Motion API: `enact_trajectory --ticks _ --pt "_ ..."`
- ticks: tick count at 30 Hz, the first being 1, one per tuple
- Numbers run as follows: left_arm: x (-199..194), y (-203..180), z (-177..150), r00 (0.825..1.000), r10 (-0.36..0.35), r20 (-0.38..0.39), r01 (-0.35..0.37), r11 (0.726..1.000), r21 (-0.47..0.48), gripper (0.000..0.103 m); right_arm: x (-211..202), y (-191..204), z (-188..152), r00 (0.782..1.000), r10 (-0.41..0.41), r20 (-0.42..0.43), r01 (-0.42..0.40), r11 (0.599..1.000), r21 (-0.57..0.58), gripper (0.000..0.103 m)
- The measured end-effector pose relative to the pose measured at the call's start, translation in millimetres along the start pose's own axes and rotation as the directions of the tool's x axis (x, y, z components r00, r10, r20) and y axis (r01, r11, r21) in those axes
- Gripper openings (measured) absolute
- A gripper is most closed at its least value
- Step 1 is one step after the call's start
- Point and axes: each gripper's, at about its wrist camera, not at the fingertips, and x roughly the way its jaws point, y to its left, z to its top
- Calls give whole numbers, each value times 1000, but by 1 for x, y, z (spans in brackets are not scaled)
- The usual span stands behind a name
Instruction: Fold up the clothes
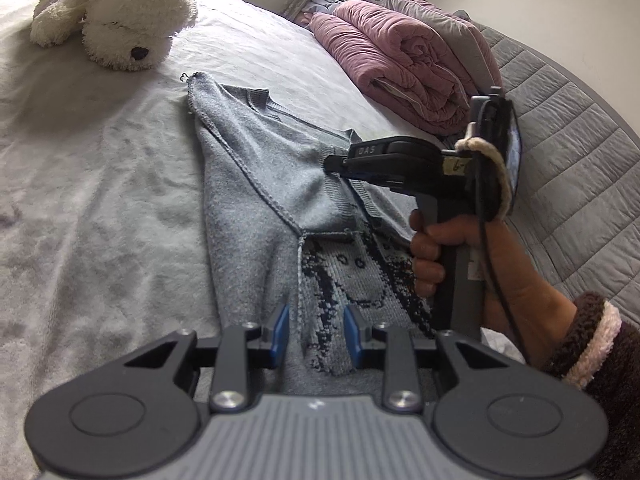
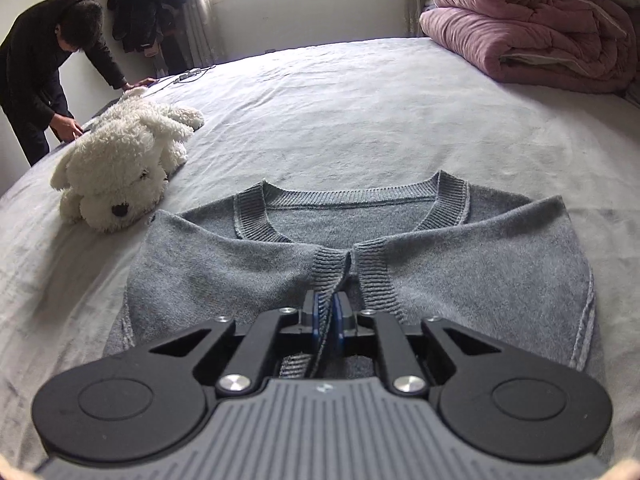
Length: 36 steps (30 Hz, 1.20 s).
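Left wrist view: left tongs point(image 1: 316, 334) spread, blue pads either side of a sweater seam, nothing pinched. Grey sweater point(image 1: 256, 184) lying inside out on the bed point(image 1: 100, 168), mid-frame, dark knit pattern showing lower centre. Right tongs point(image 1: 334, 165) at centre right, pressed together on a sleeve cuff, lifting that fabric off the body of the sweater. Hand point(image 1: 436, 256) wrapped around the right handle, brown sleeve with pale trim point(image 1: 592, 344) at lower right.

Right wrist view: right tongs point(image 2: 326, 316) pinching the ribbed cuff point(image 2: 326, 266), pads nearly closed on it. Second cuff just beside, right of centre. Both sleeves folded inward across the chest, neckline point(image 2: 352, 196) toward the top of frame.

White plush dog point(image 2: 120, 168) on the bed at left, close to the sweater shoulder, contact unclear. Folded pink quilt point(image 2: 532, 28) upper right. Person in dark clothes point(image 2: 44, 60) bent over the bed edge, upper left.
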Motion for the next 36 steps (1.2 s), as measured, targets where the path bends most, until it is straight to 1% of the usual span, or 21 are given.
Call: enact_trajectory --ticks 1,3,5,7,11,15,21,24,26,28,30,32,33,36 --pt "-1 0 0 1000 4 -2 -4 1000 2 29 -7 -3 -1 1000 24 -8 -23 999 23 16" --pt "-3 -1 1 1000 12 -5 -12 1000 7 29 -21 -7 -6 998 62 -27 -61 996 63 23" --pt "-4 -3 1 1000 20 -9 -20 1000 11 29 -37 -11 -13 993 112 -40 -107 989 101 28" --pt "-5 -5 1 999 36 -18 -36 999 19 29 -53 -12 -24 987 153 -50 -146 983 115 28" --pt "-6 -11 -1 997 66 -33 -64 997 45 29 -80 -9 -44 980 182 -77 -175 980 93 28" --pt "-9 -19 -3 995 91 -44 -88 993 79 29 -109 -10 -66 967 234 -98 -224 969 106 28" --pt "-13 -40 -17 987 144 -77 -131 980 147 29 -150 -11 -99 945 296 -137 -285 954 94 28" --pt "-16 -53 -27 981 174 -87 -154 968 199 29 -167 -13 -116 930 337 -148 -323 940 112 28" --pt "-18 -61 -34 978 188 -91 -164 960 229 28 -173 -15 -125 917 368 -153 -350 927 134 28" --pt "-20 -66 -39 975 201 -97 -171 953 251 23 -176 -16 -134 912 371 -175 -346 925 157 28" --pt "-23 -70 -42 971 217 -101 -183 944 274 22 -173 -16 -140 907 356 -225 -319 930 185 28" --pt "-25 -74 -45 966 236 -102 -197 934 299 22 -166 -15 -142 889 349 -295 -288 929 232 28" --pt "-26 -76 -47 964 246 -102 -204 928 312 22 -163 -13 -141 878 359 -315 -291 925 244 29" --pt "-29 -80 -52 955 279 -104 -227 909 349 22 -164 -2 -137 864 388 -319 -331 918 220 29"
